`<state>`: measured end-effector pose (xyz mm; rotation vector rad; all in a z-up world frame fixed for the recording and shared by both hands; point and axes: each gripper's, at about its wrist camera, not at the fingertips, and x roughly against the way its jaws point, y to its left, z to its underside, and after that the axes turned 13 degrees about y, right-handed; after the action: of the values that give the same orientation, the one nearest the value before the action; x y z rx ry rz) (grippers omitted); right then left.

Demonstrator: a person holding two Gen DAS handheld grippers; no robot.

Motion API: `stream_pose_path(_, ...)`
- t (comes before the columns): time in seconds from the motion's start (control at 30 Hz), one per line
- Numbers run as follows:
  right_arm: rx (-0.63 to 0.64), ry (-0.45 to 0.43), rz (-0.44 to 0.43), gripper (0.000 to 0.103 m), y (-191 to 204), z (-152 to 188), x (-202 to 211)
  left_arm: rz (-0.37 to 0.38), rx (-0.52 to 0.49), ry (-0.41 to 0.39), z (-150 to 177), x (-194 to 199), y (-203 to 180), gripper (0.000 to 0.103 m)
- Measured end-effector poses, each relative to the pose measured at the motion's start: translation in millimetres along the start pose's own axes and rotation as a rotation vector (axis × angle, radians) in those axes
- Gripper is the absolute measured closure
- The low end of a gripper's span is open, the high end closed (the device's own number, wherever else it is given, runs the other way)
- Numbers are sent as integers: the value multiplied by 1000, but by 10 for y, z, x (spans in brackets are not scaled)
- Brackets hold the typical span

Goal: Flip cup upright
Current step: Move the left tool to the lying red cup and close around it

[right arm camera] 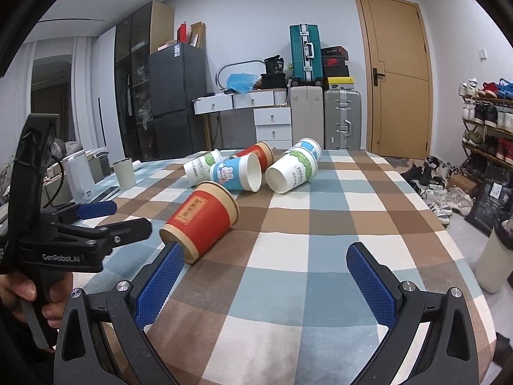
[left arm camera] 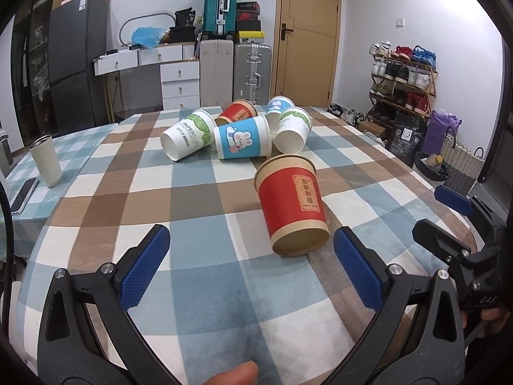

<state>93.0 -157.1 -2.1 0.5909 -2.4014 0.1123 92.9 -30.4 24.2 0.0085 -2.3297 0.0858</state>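
A red paper cup (left arm camera: 293,202) lies on its side on the checked tablecloth (left arm camera: 179,192), base toward me; it also shows in the right wrist view (right arm camera: 200,219). My left gripper (left arm camera: 253,269) is open and empty, with the cup's base just beyond its right finger. My right gripper (right arm camera: 266,282) is open and empty; its left finger (right arm camera: 160,284) sits just in front of the cup's base. Beyond lie several more tipped cups: a blue rabbit cup (left arm camera: 242,139), two white-green cups (left arm camera: 187,138) and another red one (left arm camera: 237,112).
An upright white tumbler (left arm camera: 46,160) and a phone (left arm camera: 24,192) are at the table's left. The other gripper appears at the right edge of the left wrist view (left arm camera: 455,224). Suitcases, drawers, a fridge and a shoe rack stand behind the table.
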Motion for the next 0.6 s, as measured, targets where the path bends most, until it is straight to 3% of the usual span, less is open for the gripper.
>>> stream_pose_path(0.33, -16, 3, 21, 0, -75, -1, 9, 46, 1, 67, -169, -310, -161, 3)
stream_pose_path(0.6, -13, 5, 18, 0, -83, 9, 2, 58, -10, 129, -264, -509, -272, 15)
